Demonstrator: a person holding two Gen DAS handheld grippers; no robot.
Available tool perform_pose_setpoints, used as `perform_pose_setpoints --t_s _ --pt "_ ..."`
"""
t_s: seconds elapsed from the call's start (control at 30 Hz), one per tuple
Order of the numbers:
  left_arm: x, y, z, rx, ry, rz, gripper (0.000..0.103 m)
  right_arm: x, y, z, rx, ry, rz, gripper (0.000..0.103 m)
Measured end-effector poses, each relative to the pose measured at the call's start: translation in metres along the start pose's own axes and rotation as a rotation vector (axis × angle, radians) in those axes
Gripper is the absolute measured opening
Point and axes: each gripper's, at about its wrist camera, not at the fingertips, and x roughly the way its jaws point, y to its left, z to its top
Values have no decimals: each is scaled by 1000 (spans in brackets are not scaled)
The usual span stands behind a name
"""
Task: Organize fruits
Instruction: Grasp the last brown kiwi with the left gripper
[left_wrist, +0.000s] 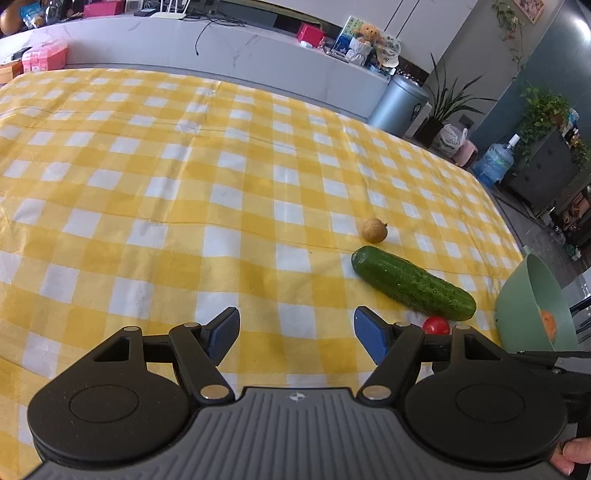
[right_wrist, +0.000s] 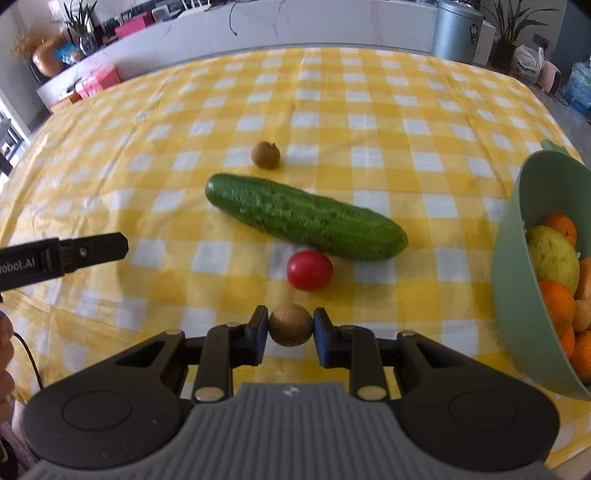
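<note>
The bench (right_wrist: 369, 96) wears a yellow-and-white checked cloth (right_wrist: 155, 155). On it a cucumber (right_wrist: 306, 218) lies aslant, a small brown fruit (right_wrist: 265, 154) beyond its far end, a cherry tomato (right_wrist: 309, 269) just near it, a green bowl (right_wrist: 517, 266) at the right edge.

Only one piece of writing can be read: "obot.AI" in pale letters on the black side of the left gripper (right_wrist: 62, 258) at the left edge of the right wrist view — the first letter is cut off by the frame. A small star-like emblem sits on the grey ribbed body of each camera mount, bottom centre in both views, without letters. The bin (right_wrist: 458, 29), upper right, carries a dark label — too small to read.
</note>
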Motion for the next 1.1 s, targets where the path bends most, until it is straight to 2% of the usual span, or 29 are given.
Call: perform_pose_setpoints --t_s 0.2,0.37,0.5,0.63,0.7,0.83,1.1 --pt "-3 -3 3 4 6 -43 83 0 -5 4 42 -22 64 23" --pt "-4 -14 19 1 -26 -22 83 0 -10 10 74 -44 144 23" --pt "5 -32 35 41 -32 -39 83 -13 -25 16 152 -118 174 23" --pt "17 -53 43 99 -32 -42 83 -30 -46 20 273 -255 184 23" --pt "25 -63 48 127 -36 -45 82 -34 -51 21 287 -281 179 23" --pt "49 -81 58 170 -38 -3 78 -30 -53 21 290 -273 140 23" --pt "103 -91 74 176 60 72 71 -23 -64 20 335 -276 125 23"
